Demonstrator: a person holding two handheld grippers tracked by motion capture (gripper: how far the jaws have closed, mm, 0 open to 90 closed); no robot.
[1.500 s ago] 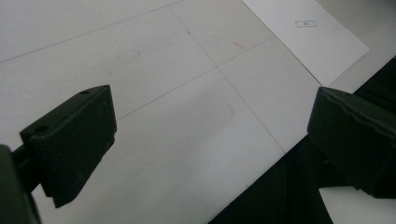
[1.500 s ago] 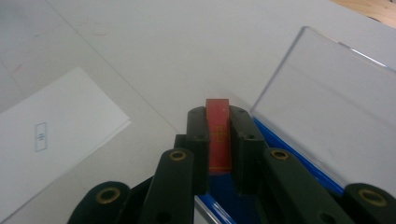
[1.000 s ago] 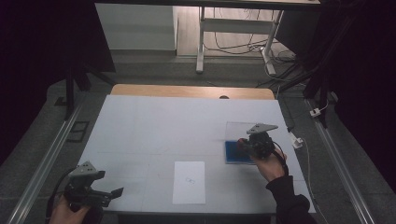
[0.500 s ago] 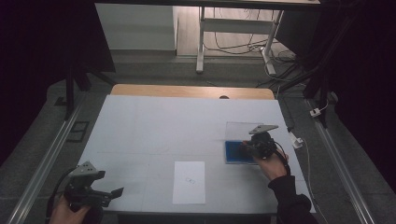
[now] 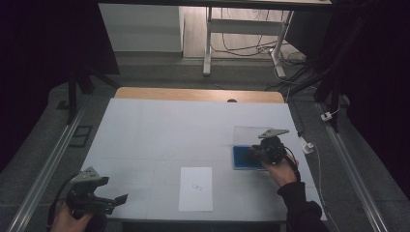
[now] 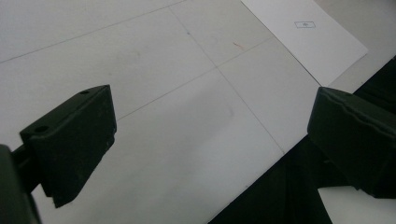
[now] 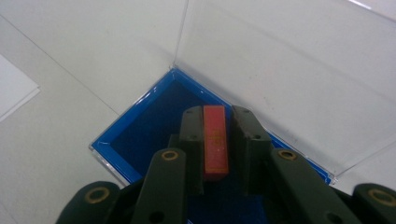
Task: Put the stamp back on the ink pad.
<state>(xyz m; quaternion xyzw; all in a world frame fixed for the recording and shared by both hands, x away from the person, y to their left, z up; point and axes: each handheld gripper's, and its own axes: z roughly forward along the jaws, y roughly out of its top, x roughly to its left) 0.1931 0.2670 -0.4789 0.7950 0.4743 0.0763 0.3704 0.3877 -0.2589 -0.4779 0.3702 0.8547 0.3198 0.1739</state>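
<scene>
We see the right gripper pinching a small flat red block between its jaws, above the blue-lined tray of a clear plastic hinged case with its lid raised, at the table's right side. The left gripper hovers at the white table's near left corner, jaws spread wide and empty. A white paper sheet lies between them.

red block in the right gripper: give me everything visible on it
The red block is a slim, flat-faced rectangular bar, matte orange-red, with faint markings on its upper face too blurred to read. It is pinched on its two long sides between the right gripper fingers, pointing along them. It sits over the blue-lined case, whose clear lid stands open behind it.
</scene>
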